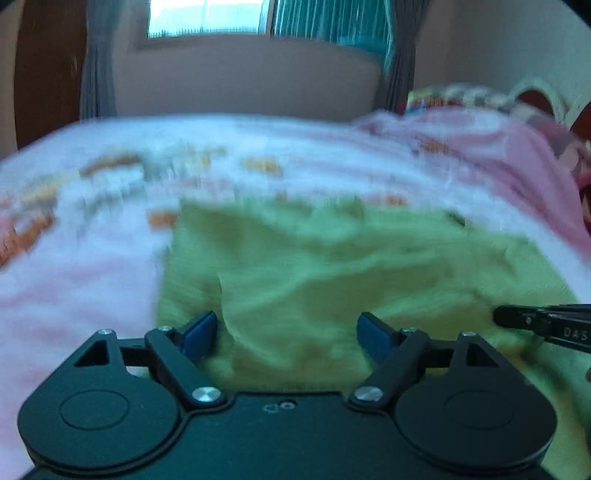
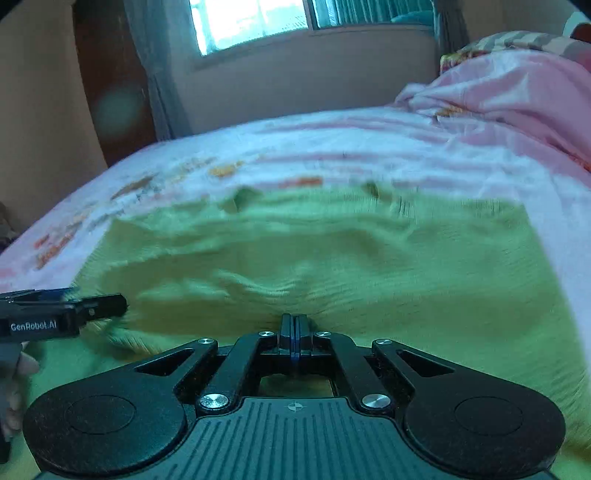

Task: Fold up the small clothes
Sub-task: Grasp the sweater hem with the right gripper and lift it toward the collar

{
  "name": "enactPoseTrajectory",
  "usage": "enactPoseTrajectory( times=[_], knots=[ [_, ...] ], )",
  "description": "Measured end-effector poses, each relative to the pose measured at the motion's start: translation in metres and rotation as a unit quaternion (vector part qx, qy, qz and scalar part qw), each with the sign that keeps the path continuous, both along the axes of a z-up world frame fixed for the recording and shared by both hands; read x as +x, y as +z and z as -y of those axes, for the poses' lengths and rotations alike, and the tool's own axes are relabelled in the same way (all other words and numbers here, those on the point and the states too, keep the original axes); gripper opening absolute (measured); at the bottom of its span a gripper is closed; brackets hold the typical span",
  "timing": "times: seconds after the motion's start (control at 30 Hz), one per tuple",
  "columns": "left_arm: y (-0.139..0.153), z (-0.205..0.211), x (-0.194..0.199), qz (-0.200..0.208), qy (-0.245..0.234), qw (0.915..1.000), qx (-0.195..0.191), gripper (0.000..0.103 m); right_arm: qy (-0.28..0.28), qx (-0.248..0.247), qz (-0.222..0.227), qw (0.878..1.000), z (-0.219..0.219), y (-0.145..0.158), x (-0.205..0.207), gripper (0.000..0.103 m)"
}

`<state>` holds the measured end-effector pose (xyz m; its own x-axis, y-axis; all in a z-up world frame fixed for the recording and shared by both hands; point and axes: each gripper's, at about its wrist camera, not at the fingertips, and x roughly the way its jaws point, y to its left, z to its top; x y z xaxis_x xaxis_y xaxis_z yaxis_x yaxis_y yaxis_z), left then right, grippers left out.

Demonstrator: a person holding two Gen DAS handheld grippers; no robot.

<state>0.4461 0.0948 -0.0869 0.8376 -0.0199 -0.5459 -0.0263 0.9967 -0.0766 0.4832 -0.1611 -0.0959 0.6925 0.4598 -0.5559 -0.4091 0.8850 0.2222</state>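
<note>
A light green garment (image 1: 332,266) lies spread on a white and pink printed bed sheet (image 1: 92,258). My left gripper (image 1: 287,332) is open low over the garment's near edge. A ridge of green cloth lies between its blue pads (image 1: 199,334), which do not press on it. In the right wrist view my right gripper (image 2: 294,325) is shut on the near edge of the garment (image 2: 332,251), and wrinkles run toward its tips. The left gripper (image 2: 120,305) shows at that view's left edge, and the right gripper (image 1: 498,317) shows at the right edge of the left wrist view.
A bunched pink blanket (image 2: 517,96) and a patterned pillow (image 1: 461,94) lie at the bed's far right. Beyond the bed are a wall with a window (image 2: 251,22), grey curtains (image 1: 98,74) and a dark wooden panel (image 2: 110,81). A person's hand (image 2: 20,369) holds the left gripper.
</note>
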Motion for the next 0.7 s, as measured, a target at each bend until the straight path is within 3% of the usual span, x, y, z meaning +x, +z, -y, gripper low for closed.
enactPoseTrajectory(
  times=[0.07,0.17,0.23,0.27,0.33,0.4,0.47,0.57,0.63,0.7],
  knots=[
    [0.013,0.006,0.001,0.032,-0.012,0.9994,0.007,0.085,-0.014,0.000,0.057,0.998,0.015,0.014,0.000,0.000],
    [0.019,0.021,0.018,0.032,-0.038,0.9987,0.013,0.086,-0.076,-0.022,0.062,0.995,0.050,0.018,0.037,0.000],
    [0.007,0.028,0.039,0.001,-0.041,0.9984,0.039,0.087,-0.115,-0.028,0.021,0.993,0.080,0.009,0.072,0.000],
    [-0.008,0.029,0.051,-0.038,-0.034,0.9969,0.061,0.088,-0.134,-0.051,-0.024,0.989,0.095,-0.002,0.092,0.000],
    [-0.017,0.023,0.049,-0.041,-0.031,0.9973,0.052,0.088,-0.125,-0.003,-0.055,0.991,0.131,-0.004,0.096,0.000],
    [-0.004,0.014,0.031,-0.018,-0.033,0.9989,0.027,0.088,-0.141,0.005,-0.020,0.990,0.157,0.014,0.071,0.000],
    [0.002,0.005,0.003,0.005,-0.033,0.9994,0.013,0.089,-0.122,0.010,0.022,0.992,0.174,0.029,0.028,0.000],
    [-0.009,0.004,-0.016,-0.017,-0.027,0.9992,0.026,0.089,-0.076,0.011,0.049,0.996,0.174,0.030,-0.035,0.000],
    [-0.016,0.003,-0.020,-0.030,-0.022,0.9989,0.028,0.090,-0.056,0.010,0.029,0.998,0.159,0.014,-0.051,0.000],
    [-0.016,0.001,-0.015,-0.038,-0.017,0.9987,0.028,0.091,-0.064,-0.059,-0.015,0.996,0.142,-0.016,-0.050,0.000]
  ],
)
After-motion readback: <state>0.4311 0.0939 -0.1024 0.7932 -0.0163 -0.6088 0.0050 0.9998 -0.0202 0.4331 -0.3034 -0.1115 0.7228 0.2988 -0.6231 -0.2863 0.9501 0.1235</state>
